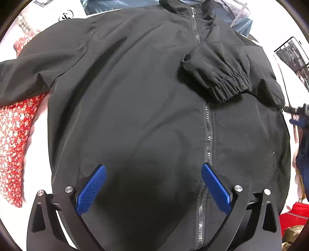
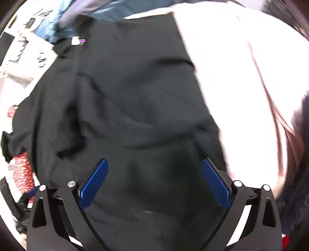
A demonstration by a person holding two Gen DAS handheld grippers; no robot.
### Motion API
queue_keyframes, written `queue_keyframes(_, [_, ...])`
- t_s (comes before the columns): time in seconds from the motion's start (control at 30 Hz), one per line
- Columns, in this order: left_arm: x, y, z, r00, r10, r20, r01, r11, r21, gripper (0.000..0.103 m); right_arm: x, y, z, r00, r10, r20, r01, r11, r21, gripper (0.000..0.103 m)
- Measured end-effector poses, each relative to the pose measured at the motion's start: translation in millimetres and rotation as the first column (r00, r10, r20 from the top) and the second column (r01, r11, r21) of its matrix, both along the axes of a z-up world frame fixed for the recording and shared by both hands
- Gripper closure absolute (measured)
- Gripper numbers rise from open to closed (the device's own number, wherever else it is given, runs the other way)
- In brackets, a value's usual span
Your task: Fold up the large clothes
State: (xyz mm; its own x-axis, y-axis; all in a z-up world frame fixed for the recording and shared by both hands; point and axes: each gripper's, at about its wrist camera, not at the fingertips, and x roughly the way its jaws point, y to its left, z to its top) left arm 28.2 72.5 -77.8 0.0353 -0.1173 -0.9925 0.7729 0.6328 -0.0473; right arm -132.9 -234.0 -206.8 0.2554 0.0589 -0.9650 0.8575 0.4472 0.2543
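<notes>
**A:** Black jacket (image 1: pixel 135 96) lies flat, front up, on the white table (image 1: pixel 11 29). Zip (image 1: pixel 207 135) is closed and runs up the middle to the collar at the far edge. One sleeve is folded in over the chest, its elastic cuff (image 1: pixel 229 85) lying just right of the zip. The other sleeve trails off the left edge over a red floral cloth (image 1: pixel 11 135).

**B:** Tools?

**A:** Left gripper (image 1: pixel 153 170) hangs above the lower front, blue pads (image 1: pixel 92 187) spread wide, nothing between them but jacket fabric below; whether the tips touch it I can't tell. Right gripper (image 2: pixel 154 164) likewise: jaws wide apart, holding nothing, over the jacket (image 2: pixel 125 96). That view is motion-blurred.

**B:** Room to move?

**A:** In the right wrist view, bare white table (image 2: pixel 231 86) lies to the right of the jacket's straight side edge, wide open. A dark blurred shape sits at the far right edge there; can't tell what it is. Left side is tighter: red cloth (image 2: pixel 22 170) touches the jacket and runs under the sleeve. Far edge is crowded, with blue-grey fabric (image 1: pixel 119 5) right behind the collar. A black wire rack (image 1: pixel 291 54) stands off the right, apart from the jacket. A red bin (image 1: pixel 295 218) sits at the near right corner.

**B:** Hem?

**A:** Hidden under the gripper bodies in both views.
</notes>
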Motion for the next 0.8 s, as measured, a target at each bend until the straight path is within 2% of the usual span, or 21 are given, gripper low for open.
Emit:
queue_keyframes(0.13, [4,-8,-2,0.997,0.024,-0.072,-0.026,0.999,-0.033,0.006,-36,-3,-20,0.998,-0.05,-0.027,0.051,0.998,0.047,0.007])
queue_keyframes(0.23, [4,-18,-10,0.992,0.037,-0.121,-0.046,0.996,-0.073,0.006,-44,1,-27,0.998,-0.064,-0.025,0.065,0.996,0.065,0.007])
queue_keyframes(0.37, [10,-48,-10,0.979,0.062,-0.192,-0.09,0.986,-0.142,0.006,-39,3,-24,0.999,-0.037,-0.009,0.038,0.999,0.02,0.007])
queue_keyframes(0.43, [7,-74,-16,0.977,0.062,-0.202,-0.095,0.983,-0.158,0.006,-32,4,-20,1.0,0.001,-0.02,-0.002,1.0,-0.023,0.007])
queue_keyframes(0.53, [2,-110,-32,0.974,0.024,-0.227,-0.059,0.987,-0.15,0.006,-22,9,-16,0.997,0.061,-0.037,-0.063,0.996,-0.062,0.007])
queue_keyframes(0.6, [-2,-131,-39,0.974,0.009,-0.227,-0.039,0.991,-0.129,0.007,-20,10,-13,0.998,0.064,-0.025,-0.065,0.996,-0.06,0.007])
queue_keyframes(0.67, [2,-149,-39,0.986,0.007,-0.169,-0.033,0.988,-0.15,0.015,-18,11,-11,0.998,0.062,-0.023,-0.063,0.996,-0.06,0.007])
queue_keyframes(0.7, [3,-153,-37,0.989,-0.007,-0.149,-0.016,0.988,-0.153,0.031,-20,12,-10,0.998,0.065,-0.026,-0.066,0.996,-0.066,0.007])
queue_keyframes(0.73, [3,-158,-34,0.992,-0.032,-0.121,0.015,0.99,-0.141,0.051,-21,13,-10,0.997,0.069,-0.032,-0.071,0.995,-0.071,0.007])
queue_keyframes(0.77, [3,-162,-30,0.995,-0.075,-0.07,0.066,0.991,-0.116,0.059,-20,14,-11,0.997,0.072,-0.04,-0.074,0.994,-0.074,0.007])
queue_keyframes(0.8, [4,-165,-26,0.993,-0.114,-0.025,0.111,0.989,-0.101,0.073,-23,14,-12,0.996,0.074,-0.05,-0.077,0.994,-0.075,0.007])
